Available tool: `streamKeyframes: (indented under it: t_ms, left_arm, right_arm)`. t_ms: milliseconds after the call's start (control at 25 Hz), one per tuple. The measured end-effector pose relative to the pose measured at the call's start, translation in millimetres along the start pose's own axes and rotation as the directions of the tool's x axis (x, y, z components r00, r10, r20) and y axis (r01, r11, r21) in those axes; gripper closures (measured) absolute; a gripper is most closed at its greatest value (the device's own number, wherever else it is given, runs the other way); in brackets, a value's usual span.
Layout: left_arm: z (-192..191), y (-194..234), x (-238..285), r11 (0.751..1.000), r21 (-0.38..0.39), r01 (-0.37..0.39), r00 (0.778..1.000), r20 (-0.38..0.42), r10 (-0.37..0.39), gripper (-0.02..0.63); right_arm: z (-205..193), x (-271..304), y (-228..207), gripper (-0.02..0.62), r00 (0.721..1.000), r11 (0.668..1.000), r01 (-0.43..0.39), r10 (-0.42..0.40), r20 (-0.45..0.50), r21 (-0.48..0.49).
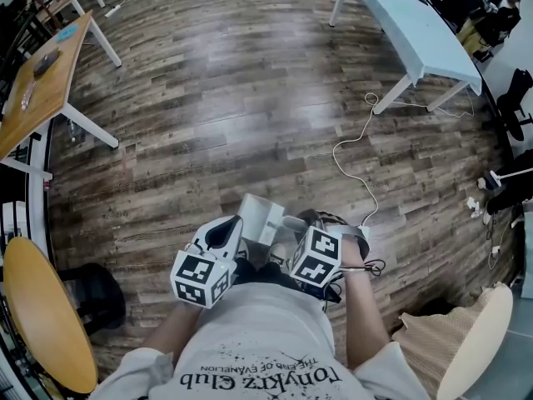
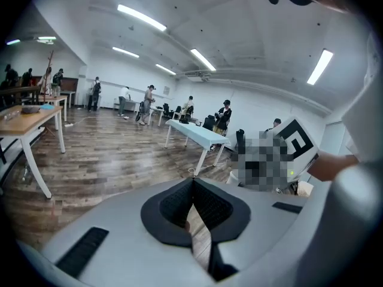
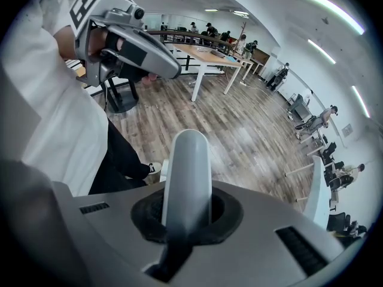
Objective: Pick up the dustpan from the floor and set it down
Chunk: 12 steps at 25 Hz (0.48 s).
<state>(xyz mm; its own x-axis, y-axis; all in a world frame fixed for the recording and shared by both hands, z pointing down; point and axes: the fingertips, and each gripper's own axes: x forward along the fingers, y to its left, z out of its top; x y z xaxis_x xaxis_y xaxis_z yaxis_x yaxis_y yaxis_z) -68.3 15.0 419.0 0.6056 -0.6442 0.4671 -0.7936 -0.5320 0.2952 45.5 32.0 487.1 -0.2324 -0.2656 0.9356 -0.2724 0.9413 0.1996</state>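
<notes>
While clenched in right gripper (image 3: 185, 217) jaws, dustpan handle (image 3: 187, 166); left gripper (image 2: 192, 185) jaws together, empty.

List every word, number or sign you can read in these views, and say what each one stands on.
"tonykrz club": printed on the person's white shirt, upside down in the head view.
Smaller line of print beside it on the shirt: too small to read with certainty.
Left marker cube and right marker cube: black-and-white square patterns only, no words.
Dustpan: no print visible.
</notes>
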Motion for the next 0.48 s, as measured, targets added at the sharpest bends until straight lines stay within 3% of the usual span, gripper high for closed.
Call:
streamKeyframes:
  t_ms: [480]
  left_arm:
    - [-1.7,10.8,3.7,1.0,0.002,-0.008,1.0,-0.01,0.008,0.583]
  right_arm:
    - [3.7,7.7,-8.4,0.566,1.0,1.0,0.002,-0.002,-0.006,0.005]
